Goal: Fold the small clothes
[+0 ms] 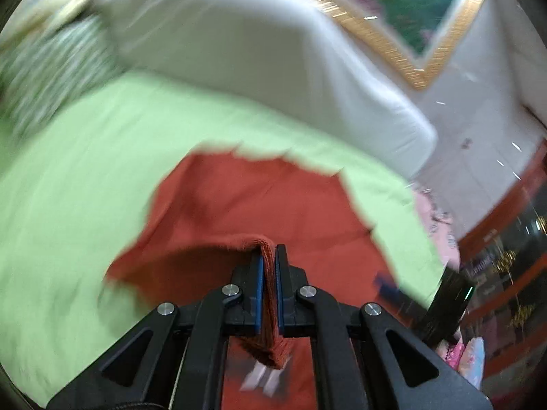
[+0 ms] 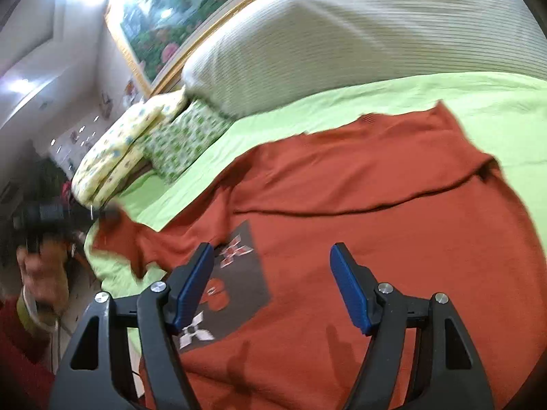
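Observation:
A rust-red shirt [image 2: 393,239] with a dark printed patch [image 2: 236,283] lies spread on a light green bedsheet [image 2: 307,112]. My left gripper [image 1: 270,256] is shut on a bunched edge of the red shirt [image 1: 246,201] and holds it lifted above the bed. In the right wrist view the left gripper [image 2: 102,213] shows at the far left, pinching the shirt's sleeve end. My right gripper [image 2: 271,266] is open and empty, hovering above the shirt's middle beside the patch.
A large white pillow [image 2: 359,34] lies at the head of the bed, also in the left wrist view [image 1: 246,41]. Two patterned pillows [image 2: 154,143] sit at the left. A gold-framed painting [image 2: 177,10] hangs on the wall. Shelving [image 1: 506,256] stands beyond the bed edge.

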Available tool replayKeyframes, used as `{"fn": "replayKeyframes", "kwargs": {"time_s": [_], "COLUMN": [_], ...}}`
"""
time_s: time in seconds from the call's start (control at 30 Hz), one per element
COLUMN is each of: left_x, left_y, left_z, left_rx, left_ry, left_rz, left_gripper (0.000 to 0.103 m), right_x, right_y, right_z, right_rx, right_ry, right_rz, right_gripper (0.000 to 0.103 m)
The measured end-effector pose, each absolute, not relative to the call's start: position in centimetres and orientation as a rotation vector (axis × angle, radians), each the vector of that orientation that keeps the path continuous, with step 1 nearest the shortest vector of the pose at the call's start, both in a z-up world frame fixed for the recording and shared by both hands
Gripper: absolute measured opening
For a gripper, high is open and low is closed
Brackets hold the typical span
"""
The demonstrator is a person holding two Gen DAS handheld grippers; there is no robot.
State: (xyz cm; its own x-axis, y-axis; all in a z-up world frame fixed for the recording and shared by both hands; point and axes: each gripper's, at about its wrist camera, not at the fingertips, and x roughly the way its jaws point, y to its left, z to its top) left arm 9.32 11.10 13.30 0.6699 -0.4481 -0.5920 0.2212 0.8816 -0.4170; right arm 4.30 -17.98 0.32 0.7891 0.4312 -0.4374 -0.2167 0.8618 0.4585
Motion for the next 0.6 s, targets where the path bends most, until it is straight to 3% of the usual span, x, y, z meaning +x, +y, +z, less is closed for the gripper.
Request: {"fn": "replayKeyframes", "kwargs": {"time_s": [0.17,0.2,0.27,0.3,0.33,0.37,0.5,0.6], "left_x": [20.9,22.5,26.4,27.2,27.7,27.6,23.3,19.3], "left_y": [-2.2,-4.3,-9.3,-10.4,-11.2,-11.2,-5.9,-0.5], "left_z": [17.0,16.4,12.2,10.4,8.2,6.0,0.7,-0.8], "left_rx": [-0.206,-0.176,-0.077,-0.051,-0.031,-0.022,-0.053,-0.016], "left_ry": [0.690,0.705,0.836,0.892,0.956,1.005,1.058,1.057], "left_rz": [-0.667,-0.662,-0.611,-0.600,-0.583,-0.568,-0.473,-0.307], "left_gripper": [0.007,0.011,0.036,0.039,0.036,0.033,0.039,0.053], "right_x": [4.9,5.2,5.7,5.9,6.0,6.0,6.2,7.8], "right_y": [-22.5,-23.7,-25.8,-26.7,-27.6,-28.0,-28.9,-29.0], "right_z": [0.6,0.5,0.3,0.3,0.3,0.4,0.8,0.9], "right_rx": [0.461,0.480,0.526,0.547,0.562,0.566,0.521,0.477], "right_ry": [0.559,0.565,0.582,0.589,0.594,0.596,0.608,0.632], "right_rz": [0.179,0.125,0.053,0.028,0.006,-0.005,-0.010,0.016], "right_gripper": [0.071,0.071,0.071,0.071,0.071,0.071,0.071,0.071]}}
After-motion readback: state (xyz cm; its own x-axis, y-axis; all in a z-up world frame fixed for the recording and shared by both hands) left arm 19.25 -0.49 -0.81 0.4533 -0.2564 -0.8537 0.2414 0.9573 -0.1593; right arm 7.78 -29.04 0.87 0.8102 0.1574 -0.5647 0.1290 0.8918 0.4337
